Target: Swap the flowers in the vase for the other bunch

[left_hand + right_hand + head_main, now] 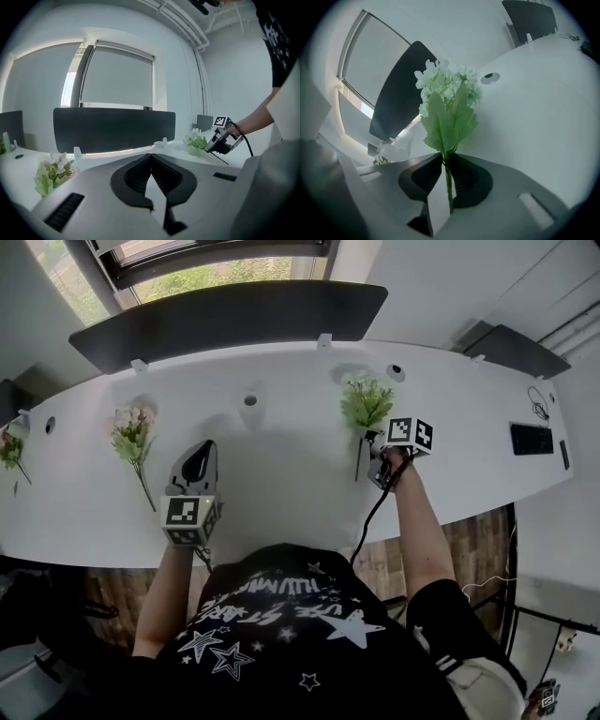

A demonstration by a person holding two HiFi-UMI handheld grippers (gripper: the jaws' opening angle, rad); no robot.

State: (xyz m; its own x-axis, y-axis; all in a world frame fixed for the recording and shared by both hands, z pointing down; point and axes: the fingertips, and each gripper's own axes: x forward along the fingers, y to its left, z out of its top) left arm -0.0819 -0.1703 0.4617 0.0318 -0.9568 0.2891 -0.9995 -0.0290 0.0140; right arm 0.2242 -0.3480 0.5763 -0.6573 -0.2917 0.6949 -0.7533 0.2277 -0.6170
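Right gripper view: gripper [445,161] pinches thin stem [448,187] under jagged leaves [446,125]

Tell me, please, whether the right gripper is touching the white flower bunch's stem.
Touching: in the right gripper view, the right gripper has both jaws pressed against the green stem of the white flower bunch.

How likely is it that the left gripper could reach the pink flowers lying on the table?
Probably yes: the pink flowers lie on the bare table just beside the left gripper, with nothing between them. Its jaws are shut and empty, so they must open first.
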